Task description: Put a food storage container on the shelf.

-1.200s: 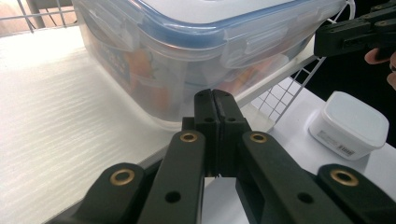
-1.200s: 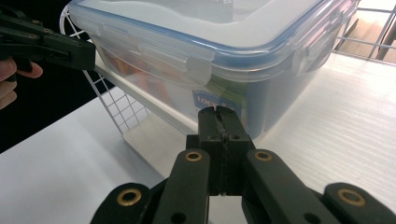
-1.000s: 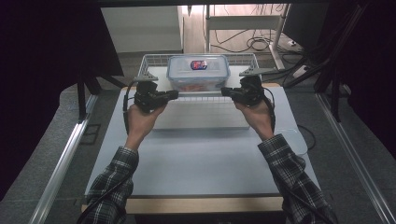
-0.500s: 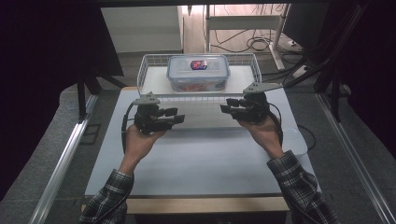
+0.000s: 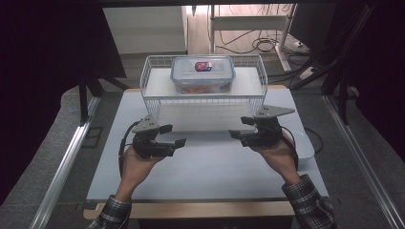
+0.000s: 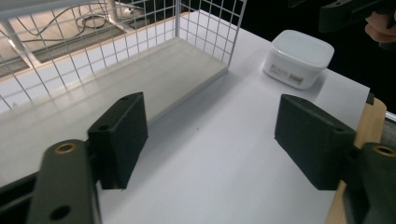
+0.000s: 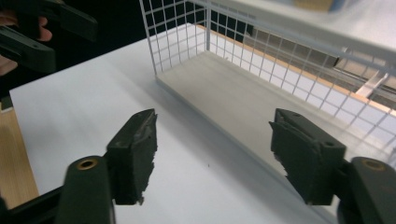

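Both grippers empty, jaws spread wide, hovering over the bare middle of the desk (image 5: 210, 167). The left gripper (image 5: 175, 136) sits toward the left edge, the right gripper (image 5: 237, 128) toward the right edge, their tips pointing at each other, well apart. The clear lidded container (image 5: 203, 74) sits on the top shelf of the white wire rack (image 5: 148, 102) at the desk's far edge, centred, lid shut, clear of both tools. Likely it was set up there so the lower shelf stays free; grippers held low and level look like a rest pose away from the rack. A small white tub (image 6: 298, 57) stands near the right edge, just beside the right hand, untouched.
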Action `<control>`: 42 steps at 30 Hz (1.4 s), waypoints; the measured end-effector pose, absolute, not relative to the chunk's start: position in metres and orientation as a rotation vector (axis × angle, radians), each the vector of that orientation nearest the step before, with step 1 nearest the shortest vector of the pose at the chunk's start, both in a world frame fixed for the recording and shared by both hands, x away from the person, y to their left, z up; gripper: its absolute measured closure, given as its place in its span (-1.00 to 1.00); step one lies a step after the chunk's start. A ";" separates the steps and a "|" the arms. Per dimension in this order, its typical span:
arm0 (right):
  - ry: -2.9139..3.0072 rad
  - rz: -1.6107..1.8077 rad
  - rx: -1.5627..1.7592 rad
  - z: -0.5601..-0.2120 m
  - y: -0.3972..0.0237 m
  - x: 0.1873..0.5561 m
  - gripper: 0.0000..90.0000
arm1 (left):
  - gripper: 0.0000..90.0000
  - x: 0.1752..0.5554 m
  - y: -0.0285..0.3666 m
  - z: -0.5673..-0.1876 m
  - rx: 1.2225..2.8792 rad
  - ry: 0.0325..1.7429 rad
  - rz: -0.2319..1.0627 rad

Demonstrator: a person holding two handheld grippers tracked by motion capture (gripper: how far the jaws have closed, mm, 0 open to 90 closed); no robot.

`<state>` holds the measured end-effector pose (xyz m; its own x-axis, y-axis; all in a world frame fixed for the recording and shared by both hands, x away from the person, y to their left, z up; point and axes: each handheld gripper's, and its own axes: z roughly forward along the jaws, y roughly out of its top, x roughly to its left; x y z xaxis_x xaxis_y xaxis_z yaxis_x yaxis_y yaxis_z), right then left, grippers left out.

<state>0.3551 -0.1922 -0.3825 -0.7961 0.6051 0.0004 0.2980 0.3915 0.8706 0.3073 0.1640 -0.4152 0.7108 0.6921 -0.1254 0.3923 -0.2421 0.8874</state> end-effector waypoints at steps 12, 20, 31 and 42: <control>2.367 1.384 0.811 -0.405 -0.211 0.338 -0.68 | -0.79 0.283 0.167 -0.437 1.856 0.858 0.391; 2.349 1.383 0.848 -0.419 -0.223 0.327 -0.85 | -0.88 0.270 0.165 -0.449 1.869 0.865 0.359; 2.396 1.338 0.863 -0.449 -0.229 0.310 -0.92 | -0.99 0.255 0.163 -0.482 1.938 0.882 0.467; 2.423 1.295 0.840 -0.475 -0.229 0.299 -0.92 | -0.96 0.252 0.167 -0.510 1.993 0.901 0.467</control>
<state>0.2991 -0.2286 -0.4751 -0.7963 0.6039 0.0350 0.3644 0.4328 0.8245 0.2520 0.1669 -0.5096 0.6670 0.7449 -0.0154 0.4163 -0.3555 0.8368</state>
